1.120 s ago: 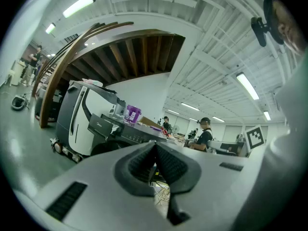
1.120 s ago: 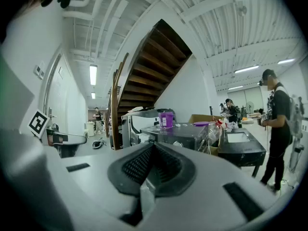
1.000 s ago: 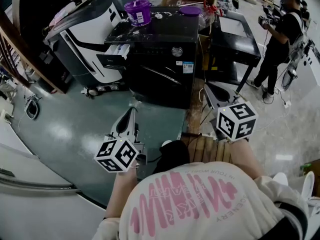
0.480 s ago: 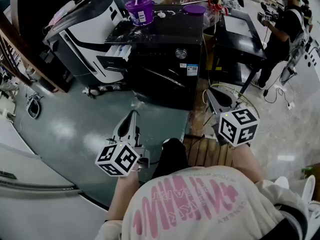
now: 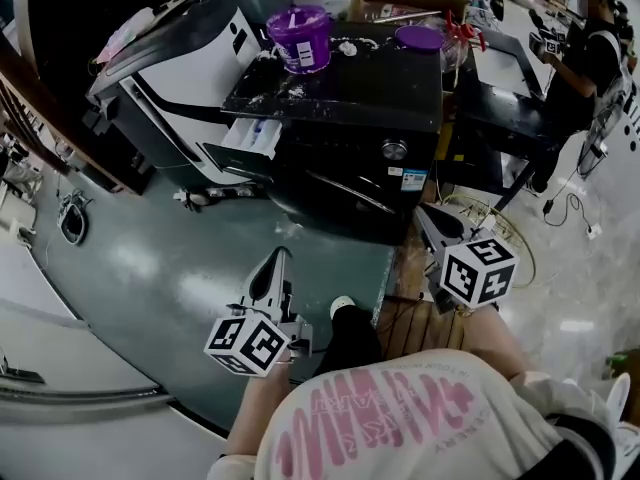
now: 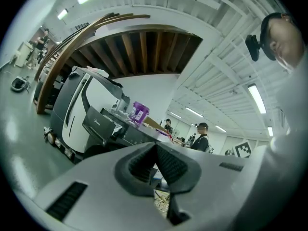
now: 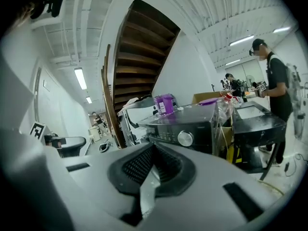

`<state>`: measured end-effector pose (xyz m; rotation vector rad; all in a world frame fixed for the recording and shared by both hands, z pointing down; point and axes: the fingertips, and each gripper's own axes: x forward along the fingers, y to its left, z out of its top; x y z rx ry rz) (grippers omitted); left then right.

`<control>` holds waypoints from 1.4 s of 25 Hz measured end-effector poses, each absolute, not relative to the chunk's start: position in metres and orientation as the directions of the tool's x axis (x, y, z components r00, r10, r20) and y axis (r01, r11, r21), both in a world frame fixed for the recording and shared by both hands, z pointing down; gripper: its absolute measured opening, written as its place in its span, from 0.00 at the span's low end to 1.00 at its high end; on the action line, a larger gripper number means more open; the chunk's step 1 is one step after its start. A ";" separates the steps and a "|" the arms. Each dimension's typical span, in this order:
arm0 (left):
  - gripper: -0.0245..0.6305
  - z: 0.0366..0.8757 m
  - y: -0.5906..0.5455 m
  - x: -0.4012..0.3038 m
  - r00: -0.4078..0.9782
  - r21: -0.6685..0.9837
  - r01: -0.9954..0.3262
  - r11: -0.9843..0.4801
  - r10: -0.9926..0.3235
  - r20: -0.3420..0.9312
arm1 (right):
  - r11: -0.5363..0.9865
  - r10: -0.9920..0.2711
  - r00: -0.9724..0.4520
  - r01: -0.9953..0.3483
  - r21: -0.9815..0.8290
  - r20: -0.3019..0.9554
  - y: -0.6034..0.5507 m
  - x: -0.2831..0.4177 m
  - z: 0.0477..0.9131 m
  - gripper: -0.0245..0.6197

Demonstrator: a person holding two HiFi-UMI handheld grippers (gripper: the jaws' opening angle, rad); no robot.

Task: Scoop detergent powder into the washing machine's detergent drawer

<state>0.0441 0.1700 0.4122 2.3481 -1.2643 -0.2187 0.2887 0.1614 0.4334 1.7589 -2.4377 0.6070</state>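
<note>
Closer now, the black washing machine (image 5: 350,158) fills more of my head view. My left gripper (image 5: 275,263) and right gripper (image 5: 432,218) have their jaws closed on nothing. Its detergent drawer (image 5: 255,138) stands pulled out over the green floor (image 5: 150,258). A purple tub (image 5: 300,36) sits on the machine's powder-dusted top.

Bare floor (image 5: 140,258) at centre left gives clear passage to the washing machine (image 5: 340,168) at upper centre, where its extended drawer (image 5: 252,138) juts leftward.
</note>
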 end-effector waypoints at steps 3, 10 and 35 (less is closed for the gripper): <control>0.04 0.407 0.133 0.040 0.567 0.483 -0.746 -0.458 -0.817 0.100 | 0.267 -0.889 -0.346 -0.924 -0.273 0.299 0.124 0.279 0.424 0.03; 0.04 0.370 0.027 0.009 0.576 0.465 -0.747 -0.476 -0.812 0.094 | 0.286 -0.904 -0.352 -0.919 -0.271 0.240 0.014 0.259 0.370 0.03; 0.04 0.317 -0.098 -0.012 0.699 0.458 -0.661 -0.594 -0.710 0.087 | 0.222 -0.881 -0.325 -0.926 -0.306 0.344 -0.090 0.215 0.343 0.03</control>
